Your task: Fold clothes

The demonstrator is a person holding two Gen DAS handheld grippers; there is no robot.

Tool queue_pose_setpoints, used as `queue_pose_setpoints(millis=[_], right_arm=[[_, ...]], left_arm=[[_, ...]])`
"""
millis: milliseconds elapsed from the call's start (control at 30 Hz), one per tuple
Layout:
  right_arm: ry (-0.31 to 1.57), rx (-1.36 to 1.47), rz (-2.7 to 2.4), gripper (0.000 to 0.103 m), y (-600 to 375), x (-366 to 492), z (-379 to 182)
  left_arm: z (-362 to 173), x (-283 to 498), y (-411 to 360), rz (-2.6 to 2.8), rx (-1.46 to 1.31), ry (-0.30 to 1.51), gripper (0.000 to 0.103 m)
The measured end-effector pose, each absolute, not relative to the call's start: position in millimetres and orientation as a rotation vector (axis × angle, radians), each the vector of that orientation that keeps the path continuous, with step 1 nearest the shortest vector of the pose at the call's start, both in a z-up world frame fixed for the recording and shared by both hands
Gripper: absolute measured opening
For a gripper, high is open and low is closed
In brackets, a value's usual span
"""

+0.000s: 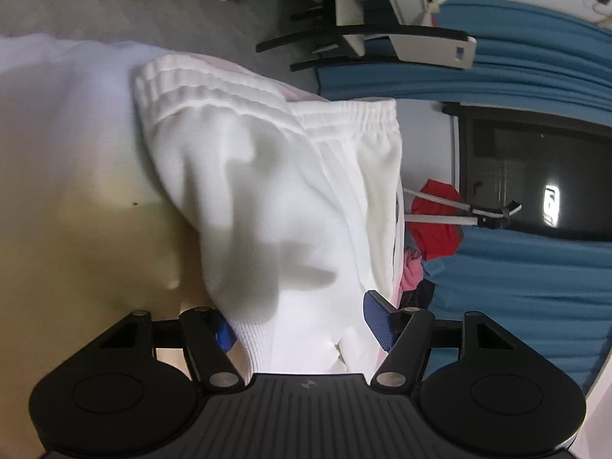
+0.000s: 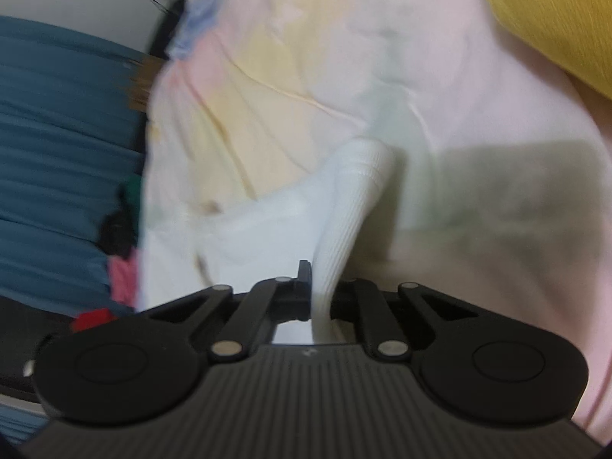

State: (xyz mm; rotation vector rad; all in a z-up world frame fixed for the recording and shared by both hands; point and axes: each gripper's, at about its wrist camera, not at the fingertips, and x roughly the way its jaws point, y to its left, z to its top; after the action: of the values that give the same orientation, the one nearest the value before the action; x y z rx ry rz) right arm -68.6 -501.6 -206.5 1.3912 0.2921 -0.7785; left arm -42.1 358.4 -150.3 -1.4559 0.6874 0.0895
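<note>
A white garment (image 1: 275, 199) with an elastic waistband hangs bunched in the left wrist view, over a pale surface. My left gripper (image 1: 302, 327) is open, its blue pads (image 1: 376, 321) wide apart, and the garment's lower part passes between them. In the right wrist view a white ribbed cuff (image 2: 352, 206) of the garment runs into my right gripper (image 2: 321, 283), which is shut on it. The rest of the white cloth (image 2: 244, 225) lies to the left on a pastel pink and yellow sheet (image 2: 290, 69). This view is blurred.
Blue curtains (image 1: 535, 279) and a dark window (image 1: 535, 168) fill the right of the left wrist view. A red garment (image 1: 436, 225) and pink clothes (image 1: 411, 271) lie behind the white one. A yellow cloth (image 2: 554, 15) lies at the top right.
</note>
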Motion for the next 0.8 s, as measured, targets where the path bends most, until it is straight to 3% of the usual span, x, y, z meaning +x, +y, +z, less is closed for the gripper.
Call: queue_pose_setpoints(millis=[33,100,267,400,800], right_arm=[[0.273,1.373,-0.765,0.006,-501,-68,-202],[0.258,1.345,-0.753,0.006,-501,-67,-196],[0.248,1.349,-0.763,0.006,-503,-69,-193],[0.242,1.334,-0.763,0.006,-505,-74,-191],[0.177,1.151,-0.680,0.006,-499,-70,-148]], left_arm=[[-150,-41,357,0.101,-1.446,0.699,0.065],[-150,-38,356,0.124,-1.425,0.721,0.050],[-146,-34,351,0.164,-1.349,0.765,0.034],[-142,-36,350,0.191,-1.317,0.777,0.014],[-83,-50,353,0.043,-1.232,0.662,0.009]])
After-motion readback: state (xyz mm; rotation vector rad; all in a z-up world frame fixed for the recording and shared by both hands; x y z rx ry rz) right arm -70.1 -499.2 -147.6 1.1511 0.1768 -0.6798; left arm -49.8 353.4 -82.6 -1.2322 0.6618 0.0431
